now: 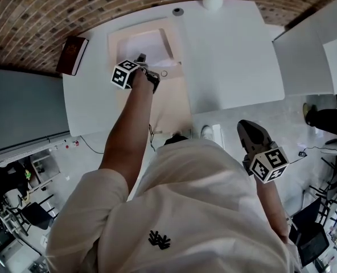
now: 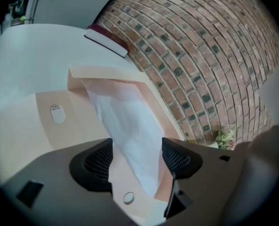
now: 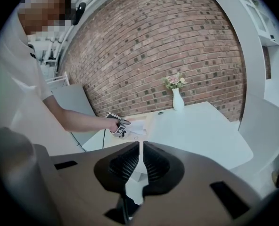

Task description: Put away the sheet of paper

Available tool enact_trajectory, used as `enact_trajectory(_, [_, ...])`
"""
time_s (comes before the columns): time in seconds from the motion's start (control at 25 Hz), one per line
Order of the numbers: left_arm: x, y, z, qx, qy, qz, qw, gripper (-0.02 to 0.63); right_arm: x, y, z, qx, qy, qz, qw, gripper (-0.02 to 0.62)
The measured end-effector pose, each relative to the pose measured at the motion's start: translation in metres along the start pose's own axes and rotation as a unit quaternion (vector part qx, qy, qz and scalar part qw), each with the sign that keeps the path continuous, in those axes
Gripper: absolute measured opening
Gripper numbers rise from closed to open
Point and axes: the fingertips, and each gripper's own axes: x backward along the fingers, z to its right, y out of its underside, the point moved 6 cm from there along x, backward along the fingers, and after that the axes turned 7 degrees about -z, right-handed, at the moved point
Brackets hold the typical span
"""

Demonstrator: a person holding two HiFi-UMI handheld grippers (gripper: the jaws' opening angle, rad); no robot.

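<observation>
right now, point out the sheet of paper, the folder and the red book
sheet of paper point(image 2: 130, 131), left gripper view, middle of the white sheet
folder point(image 2: 83, 126), left gripper view, bare beige panel left of the sheet
red book point(image 1: 73, 54), head view, middle of its cover

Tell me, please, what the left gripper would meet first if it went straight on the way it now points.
Most likely the sheet of paper, which lies in the open beige folder directly ahead, framed by the open jaws of the left gripper. How near it is remains unclear.
</observation>
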Motion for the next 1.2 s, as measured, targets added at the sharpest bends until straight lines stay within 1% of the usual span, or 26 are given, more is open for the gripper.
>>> enact_trajectory(0.2, [0.015,0.012,0.005,0.001,0.004,0.01,0.9999,0.308,0.006,0.004,0.012,0.001,-0.018,0.006,1.0,0.049])
enact_trajectory(0.44, [0.035,0.03,0.014,0.005,0.022,0.019,0.9996,0.308,0.016,0.009,0.026,0.01,-0.041,0.006,0.999,0.049])
enact_trajectory(0.8, [0.073,0.061,0.027,0.003,0.045,0.044,0.998,0.307,0.039,0.018,0.043,0.032,-0.071,0.01,0.997,0.049])
enact_trajectory(1.04, [0.104,0.083,0.039,-0.007,0.076,0.058,0.9954,0.307,0.051,0.022,0.049,0.05,-0.095,0.01,0.994,0.049])
enact_trajectory(1.2, [0.127,0.1,0.051,-0.033,0.107,0.064,0.9916,0.307,0.054,0.028,0.052,0.065,-0.113,0.008,0.991,0.049])
